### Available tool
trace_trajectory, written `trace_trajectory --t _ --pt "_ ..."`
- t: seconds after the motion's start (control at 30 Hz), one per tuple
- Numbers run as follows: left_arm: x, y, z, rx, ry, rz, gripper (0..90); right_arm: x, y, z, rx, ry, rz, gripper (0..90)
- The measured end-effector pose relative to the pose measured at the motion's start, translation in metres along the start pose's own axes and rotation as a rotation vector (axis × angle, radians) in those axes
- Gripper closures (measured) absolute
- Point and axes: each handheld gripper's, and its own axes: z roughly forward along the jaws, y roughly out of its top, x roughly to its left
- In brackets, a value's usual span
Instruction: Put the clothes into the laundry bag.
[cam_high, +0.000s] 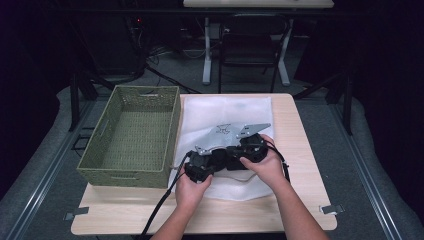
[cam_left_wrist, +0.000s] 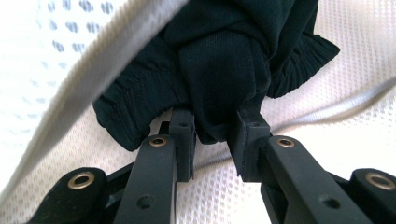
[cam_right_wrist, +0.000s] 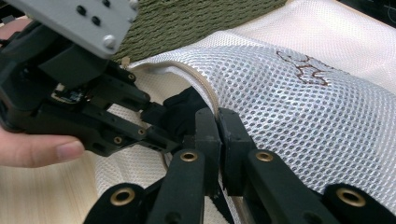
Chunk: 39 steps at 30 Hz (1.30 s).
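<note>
A white mesh bag (cam_high: 225, 112) lies flat on the wooden table (cam_high: 302, 150). In the left gripper view, my left gripper (cam_left_wrist: 212, 126) is shut on a bunched black cloth (cam_left_wrist: 224, 70), which sits under the bag's lifted rim (cam_left_wrist: 93, 79) on the mesh (cam_left_wrist: 327, 140). My right gripper (cam_right_wrist: 217, 119) is shut on that rim, holding the mesh bag (cam_right_wrist: 303, 102) up at its opening. The right gripper view has the left gripper (cam_right_wrist: 154, 123) beside it, with the black cloth (cam_right_wrist: 180, 112) at the opening. From above, the left gripper (cam_high: 215, 161) and right gripper (cam_high: 234, 154) meet at the bag's near left part.
A green woven basket (cam_high: 122, 177) stands with nothing in it on the table's left side, touching the bag's left edge. Bare wood lies to the right of the bag and along the front edge. Table legs and a dark chair stand beyond the far edge.
</note>
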Motion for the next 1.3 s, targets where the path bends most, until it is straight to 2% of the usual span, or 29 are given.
trace_trajectory --t 0.2,0.23,0.27,0.33,0.4,0.67,0.9,1.03,1.23,1.3 --pt "0.001 0.006 0.000 -0.002 -0.004 -0.016 72.8 0.000 0.000 0.000 0.001 0.002 0.000 88.1" --pt "0.000 0.007 0.001 -0.015 0.004 -0.028 72.8 0.000 0.000 0.000 0.002 0.002 -0.001 88.1" --pt "0.001 0.008 0.000 -0.003 0.003 -0.010 72.8 0.001 0.000 0.001 0.003 0.002 -0.001 88.1" --pt "0.000 0.009 0.001 -0.012 0.001 -0.026 72.8 0.001 0.000 0.001 0.006 0.003 -0.005 88.1" --pt "0.001 0.011 0.001 -0.005 0.006 -0.016 72.8 0.001 0.000 0.001 0.007 0.003 -0.006 88.1" --pt "0.002 0.017 0.004 -0.013 0.016 -0.051 72.8 0.002 -0.002 0.004 0.025 0.004 -0.008 88.2" --pt "-0.004 0.021 0.006 -0.008 0.030 -0.038 72.8 0.003 -0.003 0.007 0.036 0.005 -0.011 88.2" --pt "-0.005 0.022 0.007 -0.007 0.015 -0.045 72.8 0.004 -0.003 0.008 0.036 0.006 -0.016 88.2" --pt "-0.010 0.027 0.009 -0.009 -0.003 -0.031 72.8 0.005 -0.003 0.009 0.040 0.008 -0.023 88.2" --pt "-0.011 0.030 0.011 -0.019 -0.005 -0.041 72.8 0.005 -0.003 0.009 0.040 0.008 -0.023 88.2"
